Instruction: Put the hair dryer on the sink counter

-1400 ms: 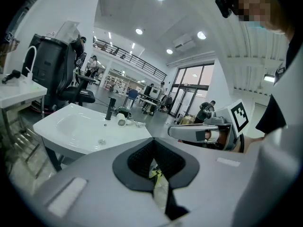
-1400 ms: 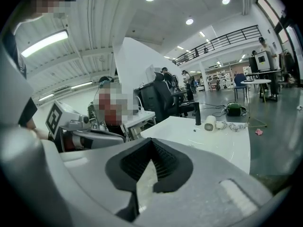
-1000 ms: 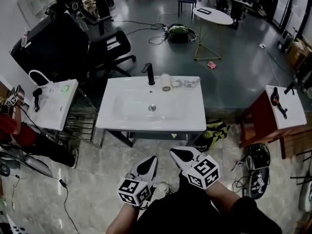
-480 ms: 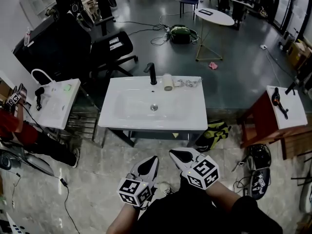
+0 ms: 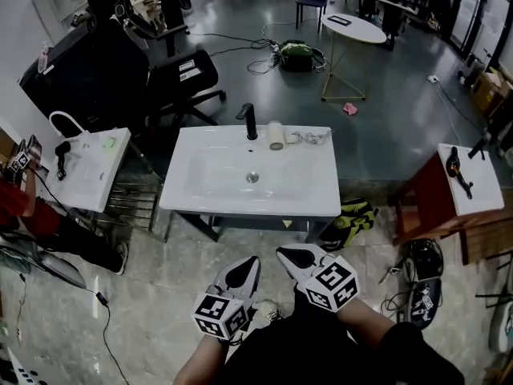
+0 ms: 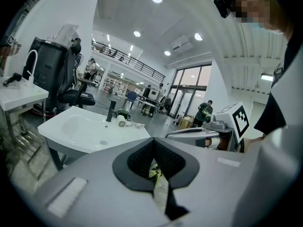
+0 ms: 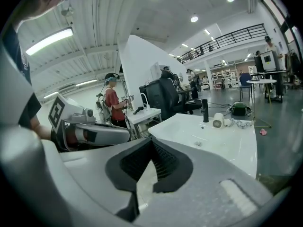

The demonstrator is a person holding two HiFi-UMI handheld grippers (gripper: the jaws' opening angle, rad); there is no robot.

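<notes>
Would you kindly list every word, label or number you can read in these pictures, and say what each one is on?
No text can be read.
White label on the black chair: too small to read.
Marker cube on the left gripper and marker cube on the right gripper: square patterns only, no letters.

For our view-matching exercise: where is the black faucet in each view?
Head view: black faucet above centre, at the sink's back edge.
Left gripper view: faucet left of centre.
Right gripper view: faucet right of centre.
Shared landmark: the white sink.
</notes>
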